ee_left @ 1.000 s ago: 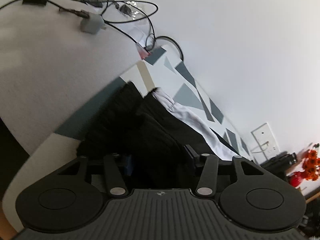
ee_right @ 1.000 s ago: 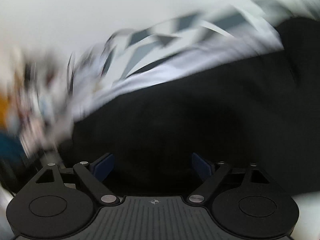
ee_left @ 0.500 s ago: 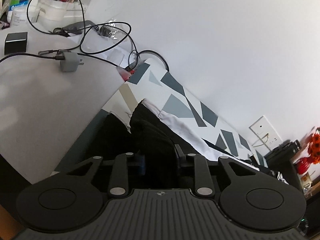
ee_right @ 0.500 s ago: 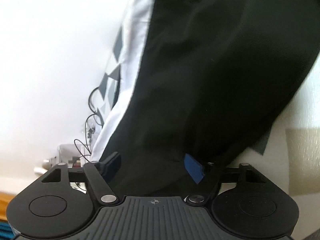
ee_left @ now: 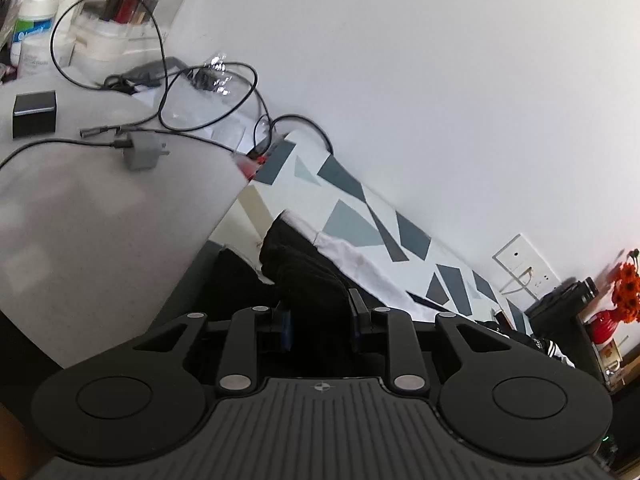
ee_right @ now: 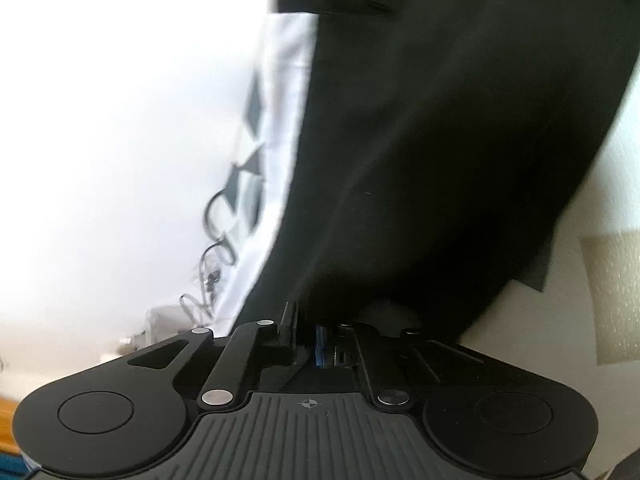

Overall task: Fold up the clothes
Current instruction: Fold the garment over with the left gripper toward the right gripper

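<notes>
Here, two hand-held grippers work on a black garment (ee_left: pixel 304 276) that lies on a patterned cloth (ee_left: pixel 360 216) of grey and teal triangles, spread against a white wall. Starting at the left of the patterned cloth, a grey-white table (ee_left: pixel 100 216) meets its edge, carrying loose black cables (ee_left: pixel 168 80), a grey plug adapter (ee_left: pixel 140 154) and a small black box (ee_left: pixel 34 114). Moving right onto the cloth, the left gripper (ee_left: pixel 320 328) has its jaws drawn narrowly together on a bunched fold of the black garment, with a white strip of fabric (ee_left: pixel 352 260) just beyond it. Further right along the cloth, the right gripper (ee_right: pixel 308 344) has just been closing; its jaws now stand nearly together with an edge of the same dark fabric (ee_right: pixel 440 140) running down into them, though how much cloth the pads catch is too dark to tell. The chief risk is a thin, shallow pinch on the right: if the person lifts or pulls, the edge may slip free and the fold collapse. The thick bunch on the left could gather several layers, so the garment may come up twisted rather than flat. A wide sweep toward the table end of the cloth could snag the cables and drag the adapter.
</notes>
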`<action>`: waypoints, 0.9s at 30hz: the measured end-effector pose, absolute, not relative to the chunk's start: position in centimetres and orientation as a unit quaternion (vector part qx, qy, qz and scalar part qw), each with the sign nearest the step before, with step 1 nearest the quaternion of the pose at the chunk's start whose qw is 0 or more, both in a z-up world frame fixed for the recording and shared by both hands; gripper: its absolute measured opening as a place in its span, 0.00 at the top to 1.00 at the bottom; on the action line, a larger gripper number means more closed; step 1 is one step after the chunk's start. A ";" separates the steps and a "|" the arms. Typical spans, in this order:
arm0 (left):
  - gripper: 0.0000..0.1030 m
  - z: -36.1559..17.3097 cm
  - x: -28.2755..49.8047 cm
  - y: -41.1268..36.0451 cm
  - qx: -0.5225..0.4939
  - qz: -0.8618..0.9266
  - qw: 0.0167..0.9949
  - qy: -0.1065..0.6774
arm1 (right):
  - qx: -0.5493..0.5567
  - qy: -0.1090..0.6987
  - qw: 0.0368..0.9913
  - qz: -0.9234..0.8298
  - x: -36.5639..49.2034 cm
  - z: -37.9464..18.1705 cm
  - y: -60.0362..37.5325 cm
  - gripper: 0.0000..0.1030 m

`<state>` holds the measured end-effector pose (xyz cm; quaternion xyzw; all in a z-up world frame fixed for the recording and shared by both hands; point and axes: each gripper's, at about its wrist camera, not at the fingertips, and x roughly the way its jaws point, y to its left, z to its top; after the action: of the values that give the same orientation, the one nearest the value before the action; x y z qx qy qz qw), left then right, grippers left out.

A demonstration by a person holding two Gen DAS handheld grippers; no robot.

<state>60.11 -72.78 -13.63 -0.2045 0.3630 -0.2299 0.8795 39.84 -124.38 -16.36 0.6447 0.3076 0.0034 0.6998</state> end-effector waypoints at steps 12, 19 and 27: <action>0.75 -20.0 59.4 -72.7 -0.141 -0.188 0.881 0.411 | 0.473 0.442 0.762 0.023 41.5 -13.4 -119.2 0.66; 0.75 -20.3 59.0 -72.8 -0.140 -0.180 0.886 0.405 | 0.240 0.394 0.881 0.105 54.6 -6.6 -116.0 0.54; 0.75 -19.6 57.9 -74.0 -0.115 -0.153 0.901 0.389 | -0.042 0.353 0.899 0.256 64.5 -7.6 -104.6 0.49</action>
<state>57.85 -73.95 -19.61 -0.1148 0.3887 -0.1533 0.9013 64.54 -104.62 -7.55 -0.0418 0.3533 0.2565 0.8987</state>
